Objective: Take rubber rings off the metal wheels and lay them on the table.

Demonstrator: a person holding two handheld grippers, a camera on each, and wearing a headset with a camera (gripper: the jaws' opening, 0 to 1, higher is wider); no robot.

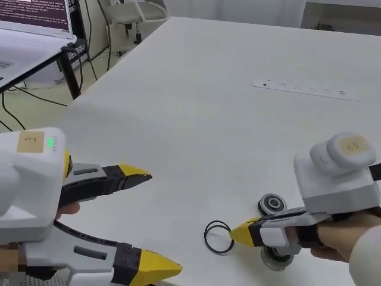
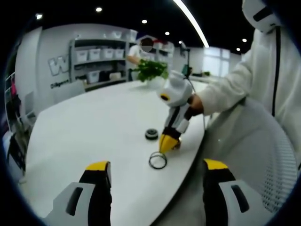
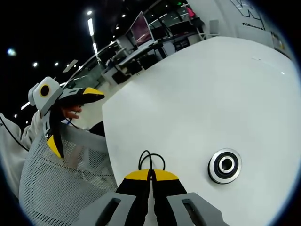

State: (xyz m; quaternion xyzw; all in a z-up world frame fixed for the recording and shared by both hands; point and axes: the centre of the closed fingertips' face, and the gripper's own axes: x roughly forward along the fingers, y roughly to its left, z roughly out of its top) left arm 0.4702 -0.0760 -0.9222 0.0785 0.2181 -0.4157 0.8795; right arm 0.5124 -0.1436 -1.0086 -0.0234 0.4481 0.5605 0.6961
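Observation:
A loose black rubber ring (image 1: 217, 237) rests on the white table (image 1: 196, 101). My right gripper (image 1: 235, 233) is shut, its yellow tips pinching the ring's right edge; in the right gripper view the ring (image 3: 151, 160) comes out just ahead of the shut tips (image 3: 150, 173). One metal wheel (image 1: 272, 204) with a dark ring lies flat just behind that gripper and to its right (image 3: 225, 165). A second wheel (image 1: 277, 257) lies partly hidden under the right gripper. My left gripper (image 1: 147, 220) hovers open at the left, holding nothing, and faces the ring (image 2: 158, 160) and the right gripper (image 2: 165, 143).
A flat white strip (image 1: 303, 89) lies on the far right of the table. A desk with a monitor (image 1: 36, 18) stands off the table's left edge. A mesh chair (image 3: 61, 179) stands at the near edge. A green plant (image 2: 150, 69) sits at the table's far end.

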